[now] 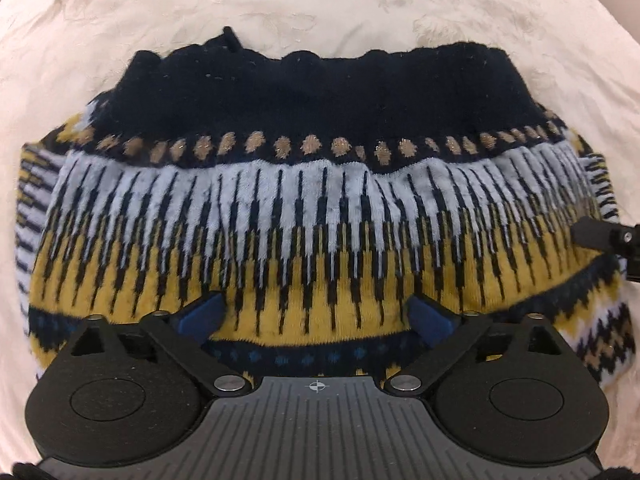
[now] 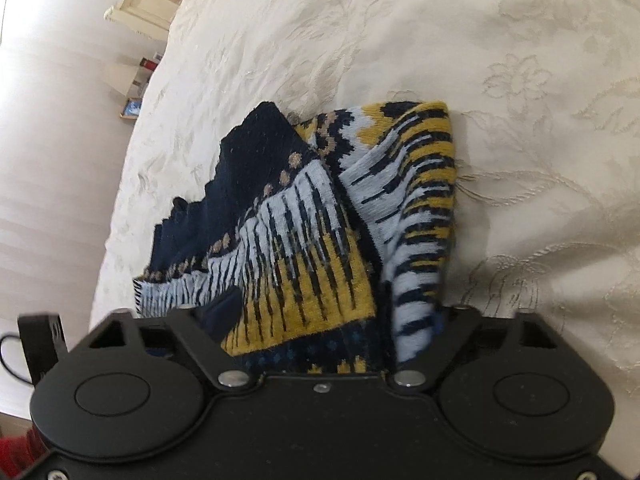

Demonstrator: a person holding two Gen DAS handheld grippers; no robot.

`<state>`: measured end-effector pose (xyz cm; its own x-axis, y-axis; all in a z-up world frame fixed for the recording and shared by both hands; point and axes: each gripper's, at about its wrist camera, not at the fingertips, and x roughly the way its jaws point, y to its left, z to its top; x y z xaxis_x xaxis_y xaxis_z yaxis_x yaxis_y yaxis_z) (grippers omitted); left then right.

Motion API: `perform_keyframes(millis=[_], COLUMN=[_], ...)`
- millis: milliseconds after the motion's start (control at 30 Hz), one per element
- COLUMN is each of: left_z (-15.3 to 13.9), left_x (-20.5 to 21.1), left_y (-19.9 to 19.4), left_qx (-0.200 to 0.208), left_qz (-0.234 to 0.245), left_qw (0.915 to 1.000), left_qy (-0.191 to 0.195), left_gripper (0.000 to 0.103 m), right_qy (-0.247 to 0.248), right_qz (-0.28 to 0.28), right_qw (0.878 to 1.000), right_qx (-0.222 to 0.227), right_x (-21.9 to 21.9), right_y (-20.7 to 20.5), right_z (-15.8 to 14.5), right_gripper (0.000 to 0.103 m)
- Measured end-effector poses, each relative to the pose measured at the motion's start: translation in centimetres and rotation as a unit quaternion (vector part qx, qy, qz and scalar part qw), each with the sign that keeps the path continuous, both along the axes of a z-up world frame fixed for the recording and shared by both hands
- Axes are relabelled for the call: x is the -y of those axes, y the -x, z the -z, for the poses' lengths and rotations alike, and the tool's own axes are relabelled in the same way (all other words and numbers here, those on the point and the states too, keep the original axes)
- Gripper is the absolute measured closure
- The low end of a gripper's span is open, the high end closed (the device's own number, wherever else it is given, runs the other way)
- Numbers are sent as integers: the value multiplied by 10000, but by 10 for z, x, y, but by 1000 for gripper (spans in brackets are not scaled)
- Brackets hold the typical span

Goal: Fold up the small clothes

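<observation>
Knitwear under inspection: a small patterned sweater [image 1: 320, 208] in navy, pale blue and mustard lies folded on a cream embroidered bedspread [image 1: 320, 4], navy ribbed band at the edge farthest from the left gripper [image 1: 316, 316]. Left gripper hangs over the sweater's mustard band, jaws spread wide, blue pads clear of the knit, nothing gripped. Right gripper [image 2: 340, 316] sits at the sweater's near corner; jaws partly apart with folded layers between them, but whether the pads press the fabric cannot be determined
</observation>
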<state>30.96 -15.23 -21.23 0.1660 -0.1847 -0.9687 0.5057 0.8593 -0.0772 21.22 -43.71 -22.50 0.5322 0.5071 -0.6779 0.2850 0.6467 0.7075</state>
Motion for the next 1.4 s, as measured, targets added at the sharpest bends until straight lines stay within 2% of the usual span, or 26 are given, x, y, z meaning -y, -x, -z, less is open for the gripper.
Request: perform_keyframes(millis=[100,167,200,233,300,600,867,1167,1400], left_z=[5,-4,-7,-15,-25,-66,-80,-85,-83], left_x=[4,7,3,-8,-21,-107,-159,-220,-257], left_y=[0,0,1,1,0,-7,6,5,1], left_qx=[-9,-45,-57,-57,-61,220,226,188,150], left_qz=[1,-50,-79,-101,-171,-697,-961,-1146,-1139], left_qw=[10000,10000,9998,9997,9994,9958,9932,9910,9914], left_qy=[-30,66,144,203,300,547,613,662,621], left_gripper=[0,1,5,10,14,14,14,14,14], right_qy=[280,550,615,656,770,995,1103,985,874], right_qz=[-62,-23,12,50,69,76,-207,-576,-837], right_qw=[9996,9984,9980,9977,9970,9949,9933,9922,9914], right_qx=[-70,-144,-155,-129,-75,136,284,494,493], right_x=[-5,-7,-7,-9,-13,-45,-99,-179,-242], right_y=[-1,-1,0,1,3,-2,-21,-48,-70], right_z=[-6,-13,-17,-22,-32,-82,-118,-137,-130], right_gripper=[48,69,71,71,71,71,72,72,78])
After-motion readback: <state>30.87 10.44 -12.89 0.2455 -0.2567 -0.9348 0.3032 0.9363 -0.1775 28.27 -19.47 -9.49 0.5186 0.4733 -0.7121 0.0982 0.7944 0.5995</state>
